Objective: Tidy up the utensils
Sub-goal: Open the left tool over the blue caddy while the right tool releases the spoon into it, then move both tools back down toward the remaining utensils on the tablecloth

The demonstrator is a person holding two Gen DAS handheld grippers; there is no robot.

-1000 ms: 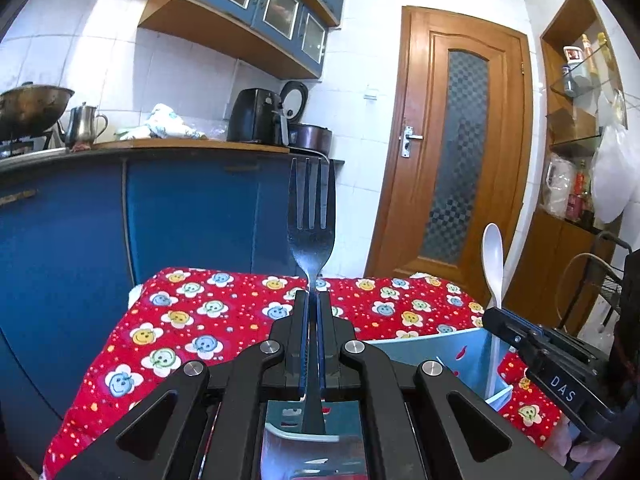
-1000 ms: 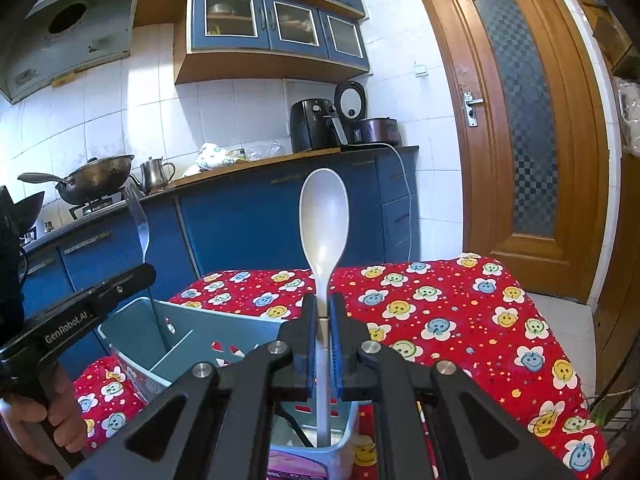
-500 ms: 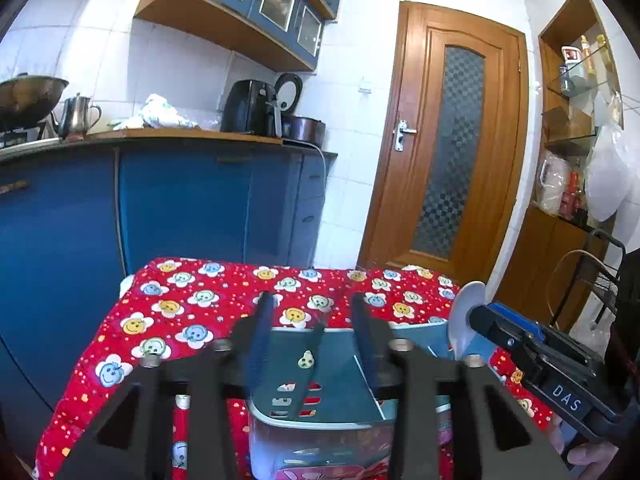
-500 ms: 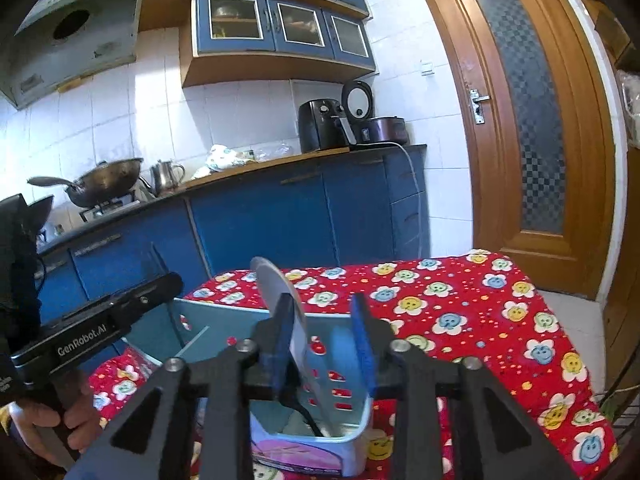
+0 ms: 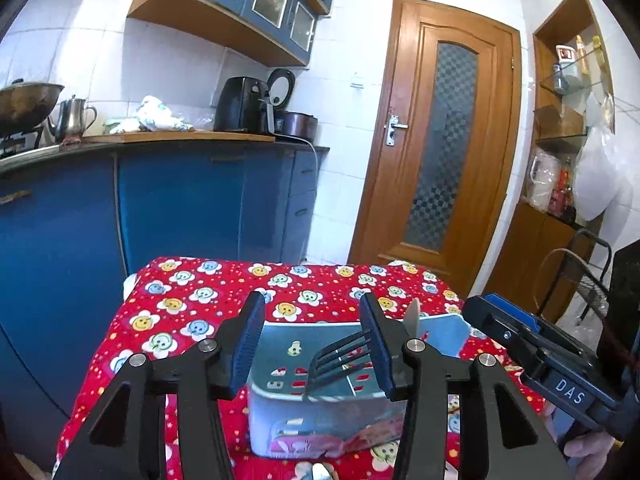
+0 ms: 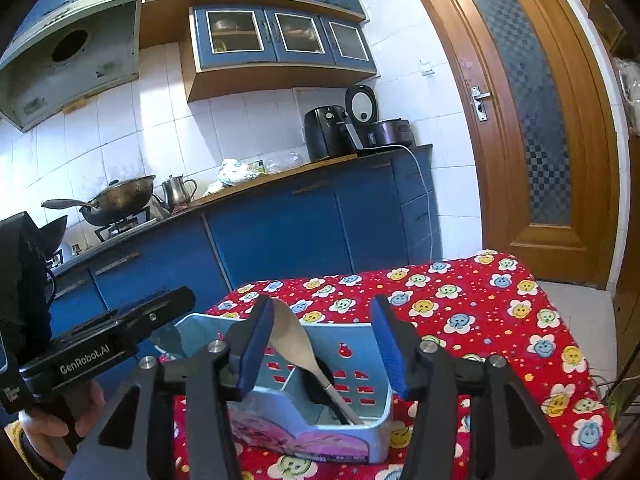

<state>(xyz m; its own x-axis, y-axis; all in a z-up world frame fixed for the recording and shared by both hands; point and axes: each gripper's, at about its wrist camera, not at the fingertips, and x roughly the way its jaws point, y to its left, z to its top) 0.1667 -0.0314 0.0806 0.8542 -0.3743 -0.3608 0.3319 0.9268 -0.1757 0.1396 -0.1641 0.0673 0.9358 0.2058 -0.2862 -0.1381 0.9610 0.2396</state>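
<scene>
A fork and a spoon sit in the blue bin, and both claws are letting go.

The light blue plastic bin with small red cut-outs (image 5: 280,360) stands on the red tablecloth with smiley flowers (image 5: 192,304). A dark metal fork (image 5: 340,360) leans in one part of it, prongs up. A pale wooden-looking spoon (image 6: 296,344) leans in the other part, bowl up. The left claw (image 5: 312,344) and right claw (image 6: 320,348) point a little downward at the bin. Their blue-padded jaws are opening, about halfway, and they hold nothing.
</scene>
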